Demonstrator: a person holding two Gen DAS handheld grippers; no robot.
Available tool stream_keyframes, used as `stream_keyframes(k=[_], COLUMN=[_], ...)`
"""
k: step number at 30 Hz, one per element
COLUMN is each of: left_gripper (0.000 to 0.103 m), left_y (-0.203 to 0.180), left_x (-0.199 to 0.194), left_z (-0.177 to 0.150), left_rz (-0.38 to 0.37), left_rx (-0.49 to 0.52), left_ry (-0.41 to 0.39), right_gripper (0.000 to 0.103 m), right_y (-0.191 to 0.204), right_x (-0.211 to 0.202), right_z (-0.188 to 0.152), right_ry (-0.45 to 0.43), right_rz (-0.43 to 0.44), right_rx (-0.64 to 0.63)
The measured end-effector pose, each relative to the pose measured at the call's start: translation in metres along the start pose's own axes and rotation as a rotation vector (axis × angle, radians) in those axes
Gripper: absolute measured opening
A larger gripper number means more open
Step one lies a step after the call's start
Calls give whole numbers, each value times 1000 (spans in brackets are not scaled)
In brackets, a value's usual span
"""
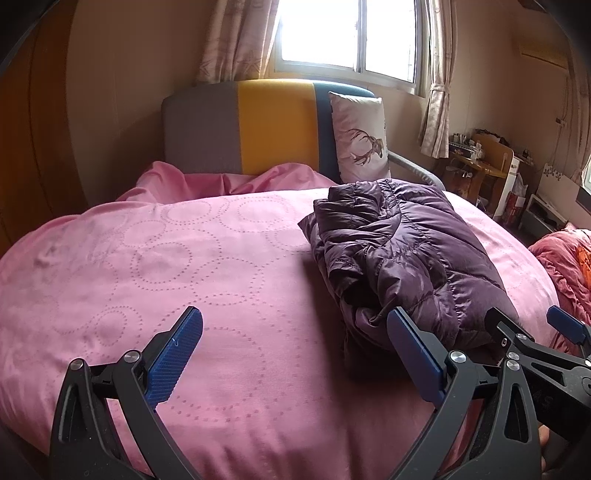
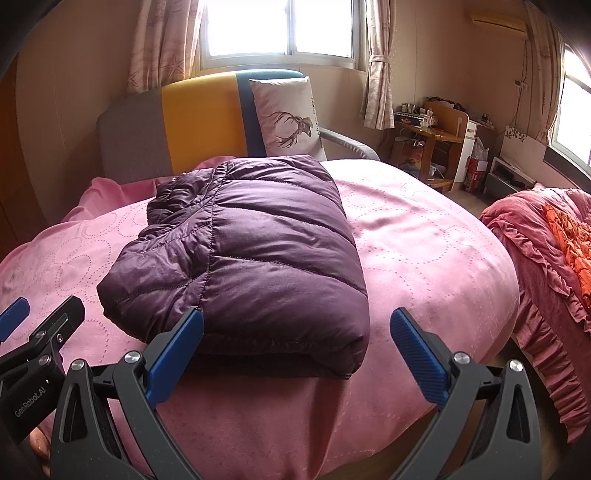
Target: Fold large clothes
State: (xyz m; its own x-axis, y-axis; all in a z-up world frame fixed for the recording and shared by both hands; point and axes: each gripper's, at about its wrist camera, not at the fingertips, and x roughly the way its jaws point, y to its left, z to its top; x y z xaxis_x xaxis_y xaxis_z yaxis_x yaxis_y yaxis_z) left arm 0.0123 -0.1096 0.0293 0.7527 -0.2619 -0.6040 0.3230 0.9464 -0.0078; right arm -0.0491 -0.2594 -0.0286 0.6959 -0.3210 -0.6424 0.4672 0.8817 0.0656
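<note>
Window: bright daylight through window (image 2: 280, 27), curtains (image 2: 376, 62) at its sides
Bed: pink cover (image 1: 147, 258), grey-yellow-blue headboard (image 1: 258, 125)
Corner: wooden desk (image 2: 432, 136)

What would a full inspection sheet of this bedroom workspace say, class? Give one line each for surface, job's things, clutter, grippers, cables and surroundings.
Surface: bed with pink bedspread, lightly wrinkled, dotted ring pattern.
Job's things: purple puffer jacket lies folded into a compact bundle on the bed, sleeve folds bunched on its left side.
Clutter: deer-print pillow leans on the headboard; nothing else seen on the bed.
Grippers: left gripper open, holding nothing, over bare bedspread; right gripper open, holding nothing, at the jacket's near edge.
Cables: wires hang down the far wall.
Surroundings: window with curtains, cluttered wooden desk, red ruffled bedding to the right.
</note>
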Motion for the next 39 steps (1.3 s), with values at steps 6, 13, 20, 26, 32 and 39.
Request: stream_keyframes(k=[6, 13, 20, 26, 32, 39], left_gripper=[99, 99, 99, 99, 99, 99], left_y=[1, 2, 3, 3, 7, 7], left_x=[-1, -1, -3, -4, -5, 1], left_z=[0, 0, -1, -1, -1, -4], left_rz=[-1, -3, -4, -5, -5, 3], left_rx=[-1, 4, 1, 0, -18, -18], left_ry=[-1, -4, -5, -9, -18, 13], right_gripper=[101, 101, 101, 101, 101, 101], right_y=[3, 3, 2, 2, 3, 3], right_x=[-1, -2, -3, -3, 1, 2], right_z=[0, -1, -1, 0, -2, -2], right_ry=[-4, -7, -6, -9, 1, -2], right_rz=[7, 8, 9, 10, 15, 23], right_rx=[-8, -9, -7, -7, -11, -4])
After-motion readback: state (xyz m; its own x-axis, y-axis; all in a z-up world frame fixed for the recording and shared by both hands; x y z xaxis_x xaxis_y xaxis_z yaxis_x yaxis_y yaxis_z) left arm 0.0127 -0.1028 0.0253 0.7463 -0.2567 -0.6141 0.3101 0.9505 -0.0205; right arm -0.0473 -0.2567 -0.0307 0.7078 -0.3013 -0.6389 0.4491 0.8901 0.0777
